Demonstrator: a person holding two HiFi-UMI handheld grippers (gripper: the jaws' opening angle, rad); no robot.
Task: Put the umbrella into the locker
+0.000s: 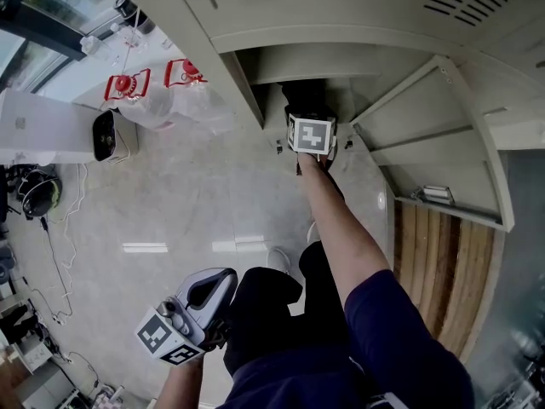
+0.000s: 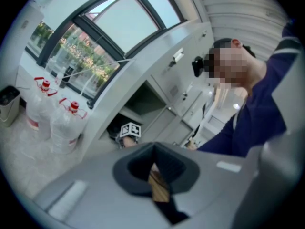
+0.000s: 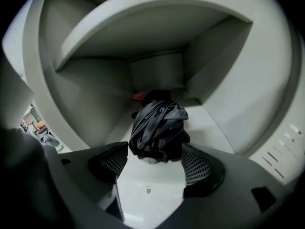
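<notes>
Right claw (image 3: 155, 160) agape, black umbrella (image 3: 159, 128) between, seemingly loose, inside locker (image 3: 95, 80)

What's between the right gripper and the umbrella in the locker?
Nothing. In the right gripper view the black umbrella lies on the locker floor, its near end between the open jaws of the right gripper, with only bare floor around.

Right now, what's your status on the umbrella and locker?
Right gripper open, umbrella between its jaws, not pinched. Umbrella lying on the locker floor. Left gripper shut, empty. Nothing in the way.
</notes>
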